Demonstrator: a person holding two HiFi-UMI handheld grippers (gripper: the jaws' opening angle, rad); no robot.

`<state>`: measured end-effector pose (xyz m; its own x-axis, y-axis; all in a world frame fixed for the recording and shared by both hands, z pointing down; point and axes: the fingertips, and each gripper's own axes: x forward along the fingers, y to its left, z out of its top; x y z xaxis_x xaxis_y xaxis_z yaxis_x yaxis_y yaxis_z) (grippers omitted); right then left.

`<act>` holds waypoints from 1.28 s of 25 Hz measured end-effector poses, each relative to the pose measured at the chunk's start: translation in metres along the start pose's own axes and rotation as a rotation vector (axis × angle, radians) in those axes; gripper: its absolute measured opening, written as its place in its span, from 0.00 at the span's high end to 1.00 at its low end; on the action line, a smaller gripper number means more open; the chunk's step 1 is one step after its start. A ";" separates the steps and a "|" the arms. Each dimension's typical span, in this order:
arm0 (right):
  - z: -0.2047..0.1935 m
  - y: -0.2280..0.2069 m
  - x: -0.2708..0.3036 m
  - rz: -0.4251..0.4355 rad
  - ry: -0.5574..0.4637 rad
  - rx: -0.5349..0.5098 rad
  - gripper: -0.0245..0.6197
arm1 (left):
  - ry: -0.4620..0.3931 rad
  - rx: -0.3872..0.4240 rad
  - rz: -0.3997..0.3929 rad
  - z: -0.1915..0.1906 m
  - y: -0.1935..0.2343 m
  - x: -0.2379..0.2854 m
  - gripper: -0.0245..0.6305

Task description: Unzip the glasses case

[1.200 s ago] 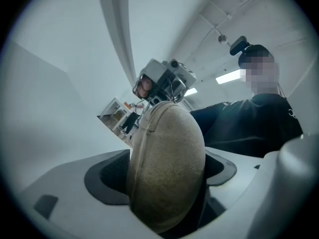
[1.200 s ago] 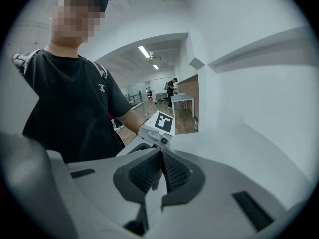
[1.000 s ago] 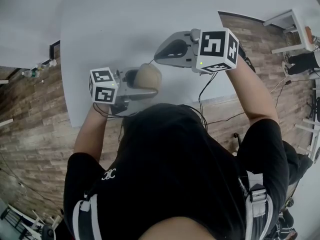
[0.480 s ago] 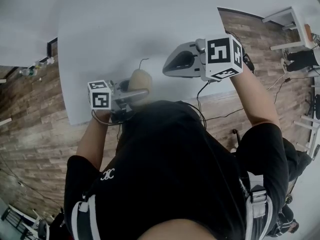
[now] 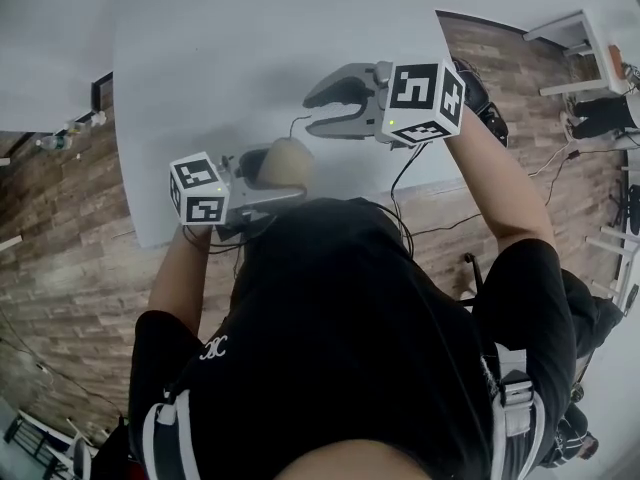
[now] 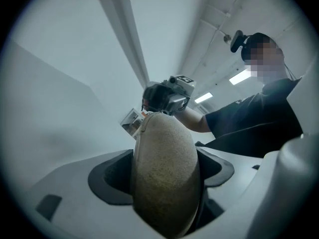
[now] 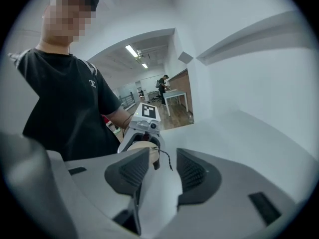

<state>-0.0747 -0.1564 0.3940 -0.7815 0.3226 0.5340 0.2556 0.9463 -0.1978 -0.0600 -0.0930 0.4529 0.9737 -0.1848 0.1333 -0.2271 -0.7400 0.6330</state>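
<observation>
White bench (image 5: 200,58) underneath; left tool (image 5: 272,178) clamps tan glasses case (image 5: 290,158) at near edge, steadying it. Jaws of right tool (image 5: 318,113), just opening, straddle zipper cord (image 7: 164,159) without pinching, likely readying pull.

Speckled tan glasses case (image 5: 288,161) on the pale grey table (image 5: 220,48); brown wood-plank floor (image 5: 60,238) beside the table.

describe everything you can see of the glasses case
The case is a rounded, oblong tan pod with grainy, fabric-like skin and a seam along one side. The left gripper clamps it across the middle, near the table's front edge. A thin dark cord trails from its far tip toward the right gripper, whose jaws have just opened and grip nothing.
</observation>
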 end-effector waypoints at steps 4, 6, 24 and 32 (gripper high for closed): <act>0.002 -0.003 0.005 0.080 0.022 0.028 0.67 | 0.038 0.077 -0.033 0.008 -0.011 -0.001 0.38; 0.004 0.001 0.005 0.127 0.030 0.021 0.67 | 0.051 0.094 -0.051 0.010 -0.016 -0.001 0.38; -0.020 0.044 0.009 0.249 0.174 -0.124 0.94 | -0.015 -0.032 -0.034 -0.014 -0.015 -0.005 0.38; -0.044 0.081 0.023 0.329 0.253 -0.103 0.94 | -0.075 -0.119 -0.010 -0.027 -0.009 -0.010 0.38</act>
<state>-0.0470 -0.0715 0.4269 -0.4877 0.5897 0.6438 0.5333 0.7851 -0.3151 -0.0666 -0.0668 0.4663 0.9708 -0.2287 0.0721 -0.2092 -0.6611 0.7205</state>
